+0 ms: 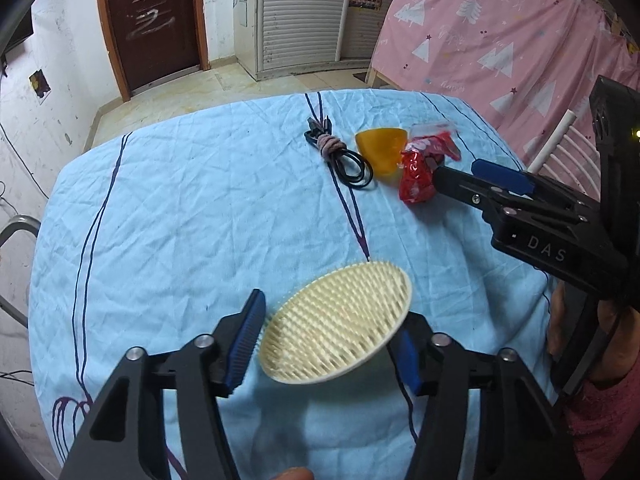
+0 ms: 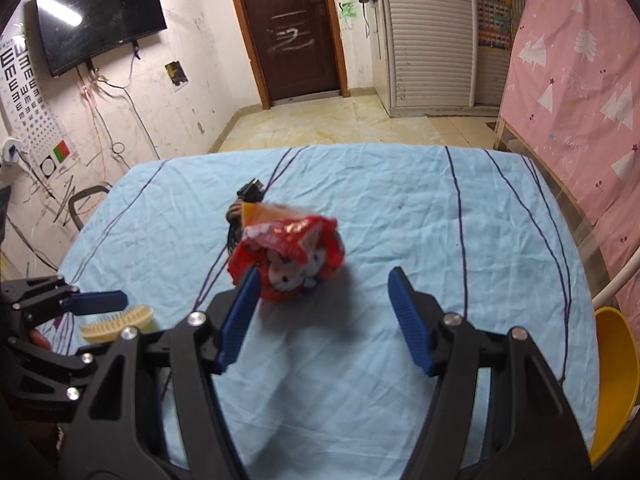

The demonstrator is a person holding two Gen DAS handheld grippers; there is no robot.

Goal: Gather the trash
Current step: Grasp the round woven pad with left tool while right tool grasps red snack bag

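A crumpled red snack wrapper (image 2: 292, 260) lies on the blue tablecloth (image 2: 400, 208); it also shows in the left wrist view (image 1: 420, 168). My right gripper (image 2: 324, 300) is open, its left pad against the wrapper's near side, its right pad well clear. My left gripper (image 1: 332, 332) is open around a cream oval brush (image 1: 340, 324) with its bristles up; the brush lies between the pads. The brush shows in the right wrist view (image 2: 120, 322) too. An orange plastic piece (image 1: 380, 148) sits just behind the wrapper.
A coiled black cable (image 1: 340, 156) tied with a band lies left of the orange piece. A yellow bin (image 2: 616, 380) stands off the table's right edge. A pink curtain (image 1: 500, 36) hangs at the right. A metal chair (image 2: 86, 200) stands at the table's left.
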